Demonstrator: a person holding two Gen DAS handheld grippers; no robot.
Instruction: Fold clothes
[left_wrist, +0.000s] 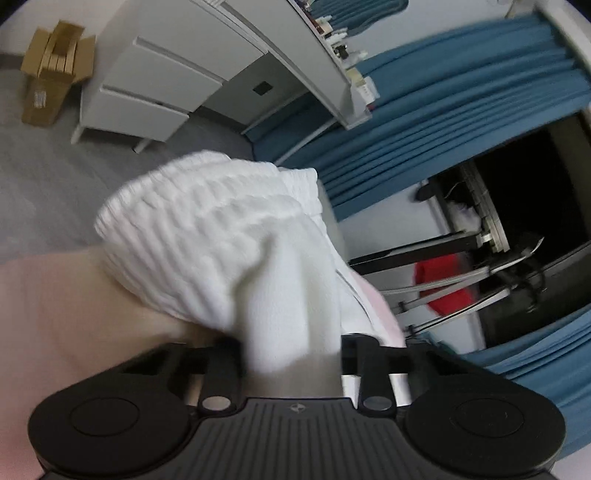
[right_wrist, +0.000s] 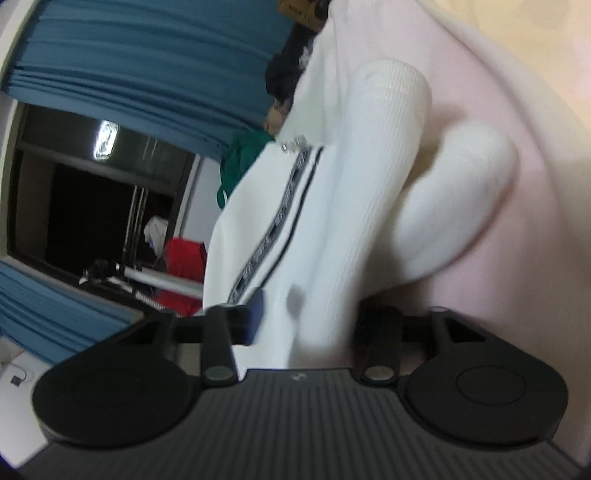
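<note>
Left gripper (left_wrist: 291, 354): jaws closed on a bunch of white ribbed cloth; the fabric rises out of them in a rumpled hump.
Right gripper (right_wrist: 306, 325): jaws pinched on white cloth too; a ribbed cuff (right_wrist: 391, 92) stands up beyond it.
Garment (left_wrist: 221, 236): white knit with a dark striped band (right_wrist: 280, 218), lying over a pale pink surface (right_wrist: 498, 258), part lifted, part resting.
Other clothes: red cloth (right_wrist: 183, 254) and green cloth (right_wrist: 240, 162) lie off to the side, untouched by the look of it.
Done so far: garment picked at two points; no neat fold visible yet.
Left to do: probably spread it flat, bring sleeves in, fold the body; then the other pieces.
Unclear: which edges are held; frames blurred.
</note>
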